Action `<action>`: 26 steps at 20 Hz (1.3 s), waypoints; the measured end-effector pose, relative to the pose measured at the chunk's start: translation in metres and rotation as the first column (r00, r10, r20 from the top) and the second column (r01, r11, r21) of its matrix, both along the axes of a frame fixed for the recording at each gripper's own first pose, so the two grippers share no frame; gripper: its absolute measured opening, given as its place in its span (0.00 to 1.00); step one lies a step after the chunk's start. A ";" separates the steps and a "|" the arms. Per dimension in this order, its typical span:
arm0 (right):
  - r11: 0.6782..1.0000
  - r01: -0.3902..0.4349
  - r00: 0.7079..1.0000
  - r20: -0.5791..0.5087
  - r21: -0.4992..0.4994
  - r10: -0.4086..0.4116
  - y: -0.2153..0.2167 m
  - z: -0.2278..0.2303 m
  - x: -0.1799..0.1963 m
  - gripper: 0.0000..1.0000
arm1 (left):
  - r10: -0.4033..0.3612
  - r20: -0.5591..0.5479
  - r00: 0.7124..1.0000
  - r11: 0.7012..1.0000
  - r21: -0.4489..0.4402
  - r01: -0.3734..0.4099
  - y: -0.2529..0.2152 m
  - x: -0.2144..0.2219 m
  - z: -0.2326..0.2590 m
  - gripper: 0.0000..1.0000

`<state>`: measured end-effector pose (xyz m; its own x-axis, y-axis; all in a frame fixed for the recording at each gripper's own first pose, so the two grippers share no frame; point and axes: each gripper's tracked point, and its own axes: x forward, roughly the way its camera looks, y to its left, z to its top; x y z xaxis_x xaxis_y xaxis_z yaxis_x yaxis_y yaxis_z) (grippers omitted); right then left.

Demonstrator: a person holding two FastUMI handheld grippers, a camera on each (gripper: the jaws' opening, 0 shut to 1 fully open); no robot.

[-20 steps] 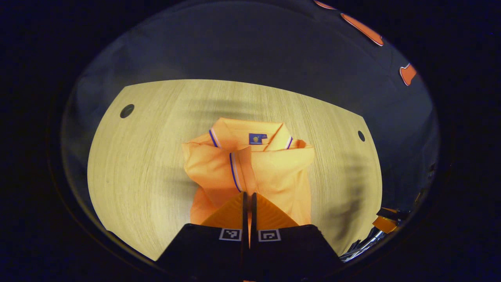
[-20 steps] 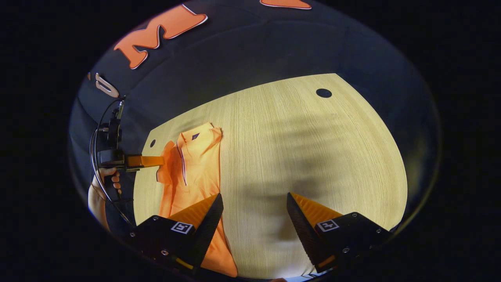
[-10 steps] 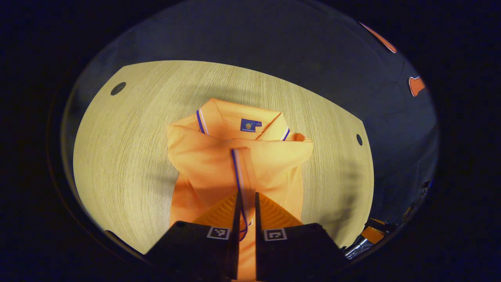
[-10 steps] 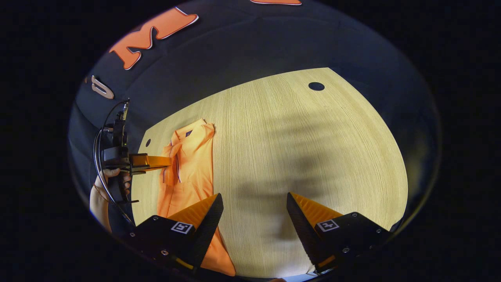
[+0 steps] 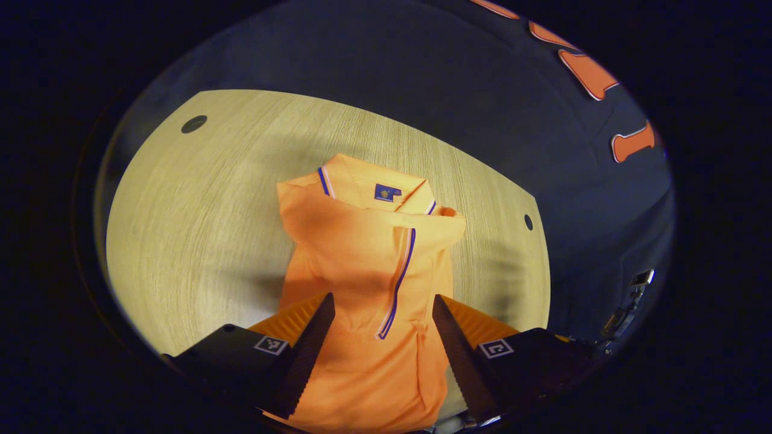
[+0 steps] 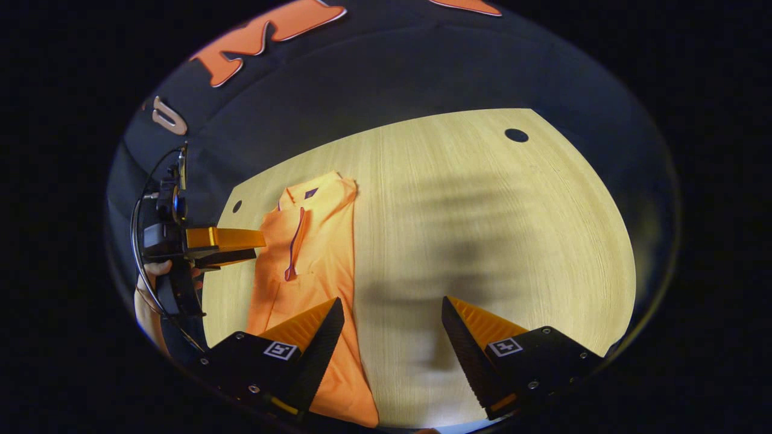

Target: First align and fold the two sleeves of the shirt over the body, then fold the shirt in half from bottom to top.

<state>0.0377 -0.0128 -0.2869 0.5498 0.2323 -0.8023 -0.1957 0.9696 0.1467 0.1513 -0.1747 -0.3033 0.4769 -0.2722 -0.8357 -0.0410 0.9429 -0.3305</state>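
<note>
shirt [image 5: 368, 259] flat on table [image 5: 181, 211], both sleeves folded over the body.
left gripper [image 5: 380, 328]: fingers spread apart above the shirt's lower body, holding nothing. right gripper [image 6: 392, 331]: fingers spread apart over bare table beside the shirt's right edge, holding nothing.

Your right gripper [image 6: 389, 328] has black blocks with square tags and screws. Your left gripper [image 5: 381, 328] carries matching tags. Black cables [image 6: 140, 241] loop behind it.

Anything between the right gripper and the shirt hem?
Nothing visible. The right gripper hangs open over bare table, with the shirt lying flat beside it. The left gripper is open above the shirt.
</note>
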 end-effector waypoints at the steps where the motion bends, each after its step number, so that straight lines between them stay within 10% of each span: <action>1: 1.000 -0.013 1.000 -0.001 -0.006 0.013 0.007 0.001 -0.004 0.99 | -0.009 0.011 1.000 1.000 0.005 0.009 0.005 -0.008 0.005 0.99; 11: 0.994 -0.082 0.997 0.010 -0.077 0.083 0.049 0.003 -0.053 0.99 | -0.023 0.025 0.999 0.999 0.027 0.023 0.053 -0.126 0.018 0.99; 26: 0.963 -0.174 0.968 -0.215 -0.204 0.130 0.057 -0.088 -0.222 0.99 | -0.097 -0.095 0.991 0.982 0.154 0.111 0.090 -0.304 -0.037 0.99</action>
